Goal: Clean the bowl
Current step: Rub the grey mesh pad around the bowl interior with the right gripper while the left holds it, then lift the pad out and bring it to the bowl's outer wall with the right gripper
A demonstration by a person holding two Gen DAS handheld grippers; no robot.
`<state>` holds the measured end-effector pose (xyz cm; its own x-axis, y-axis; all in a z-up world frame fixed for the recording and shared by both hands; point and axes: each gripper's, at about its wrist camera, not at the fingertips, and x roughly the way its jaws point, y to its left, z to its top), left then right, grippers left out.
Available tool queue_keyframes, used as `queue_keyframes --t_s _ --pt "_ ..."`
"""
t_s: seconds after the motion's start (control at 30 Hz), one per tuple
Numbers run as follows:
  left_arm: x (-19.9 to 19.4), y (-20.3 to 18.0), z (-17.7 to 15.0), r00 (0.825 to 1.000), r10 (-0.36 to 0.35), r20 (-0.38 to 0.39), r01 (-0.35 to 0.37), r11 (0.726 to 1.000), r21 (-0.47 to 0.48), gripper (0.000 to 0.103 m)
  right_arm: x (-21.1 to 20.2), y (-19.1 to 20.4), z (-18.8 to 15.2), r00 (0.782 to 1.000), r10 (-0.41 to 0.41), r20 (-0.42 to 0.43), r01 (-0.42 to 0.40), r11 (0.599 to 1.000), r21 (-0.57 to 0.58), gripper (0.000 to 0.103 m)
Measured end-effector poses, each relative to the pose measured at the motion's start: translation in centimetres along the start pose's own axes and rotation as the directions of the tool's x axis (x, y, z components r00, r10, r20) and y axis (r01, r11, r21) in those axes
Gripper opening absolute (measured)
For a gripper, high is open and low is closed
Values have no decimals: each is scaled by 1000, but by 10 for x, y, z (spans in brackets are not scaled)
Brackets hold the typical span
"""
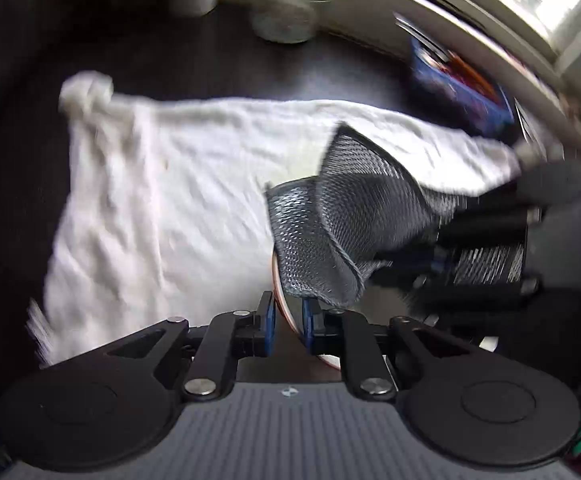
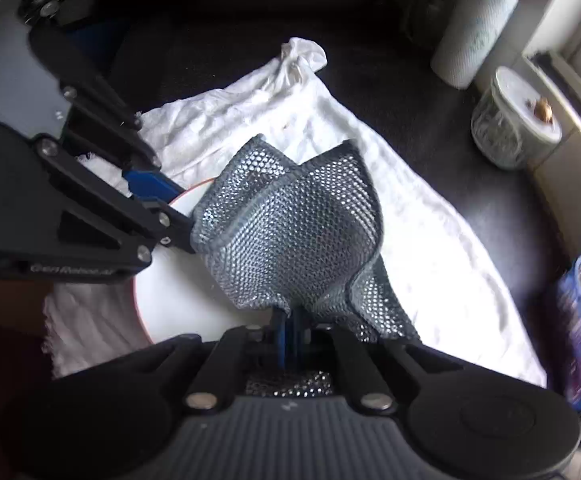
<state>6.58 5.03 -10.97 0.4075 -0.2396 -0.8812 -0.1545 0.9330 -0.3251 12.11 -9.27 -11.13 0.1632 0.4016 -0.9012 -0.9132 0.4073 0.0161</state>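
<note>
Right wrist view, read left to right. The left gripper (image 2: 174,204) enters from the upper left, its blue pads pinching the red-edged rim of the bowl (image 2: 178,292). The bowl is white inside and sits on a white towel (image 2: 430,240) spread over a dark counter (image 2: 430,128). At centre, a grey mesh cloth (image 2: 290,232) stands bunched over the bowl, partly covering its inside. The right gripper (image 2: 290,332) is pressed together on the lower edge of this cloth. Further right stand a paper roll (image 2: 474,28), a lidded glass jar (image 2: 506,128) and a blue box (image 2: 578,328) at the frame edge.

Left wrist view, blurred. The towel (image 1: 170,200) fills the left and centre. The left gripper (image 1: 288,320) clamps the bowl rim (image 1: 286,312) between its pads. The mesh cloth (image 1: 342,220) drapes over the bowl, with the right gripper's body at right; its tips cannot be seen here.
</note>
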Motion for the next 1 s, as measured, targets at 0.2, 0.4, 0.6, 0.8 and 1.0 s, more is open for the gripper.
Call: queue_keyframes --t_s 0.2,0.4,0.6,0.8,1.0 --pt "3 21 -14 996 -87 -14 77 940 -333 14 2 -8 -6 992 125 17 -126 976 178 4" --pt "6 43 -36 980 -199 18 172 797 -580 14 -2 -7 -18 970 237 59 -244 930 275 3" --pt "6 36 -41 979 -199 42 197 871 -451 13 -25 -24 -36 949 276 156 -314 882 352 3" --pt "-3 14 -26 990 -90 105 103 987 -124 10 -82 -48 -54 923 215 319 -337 853 399 3" --pt "-13 -29 -17 957 39 286 -165 888 429 8 -113 -72 -62 925 30 380 -198 890 412 3"
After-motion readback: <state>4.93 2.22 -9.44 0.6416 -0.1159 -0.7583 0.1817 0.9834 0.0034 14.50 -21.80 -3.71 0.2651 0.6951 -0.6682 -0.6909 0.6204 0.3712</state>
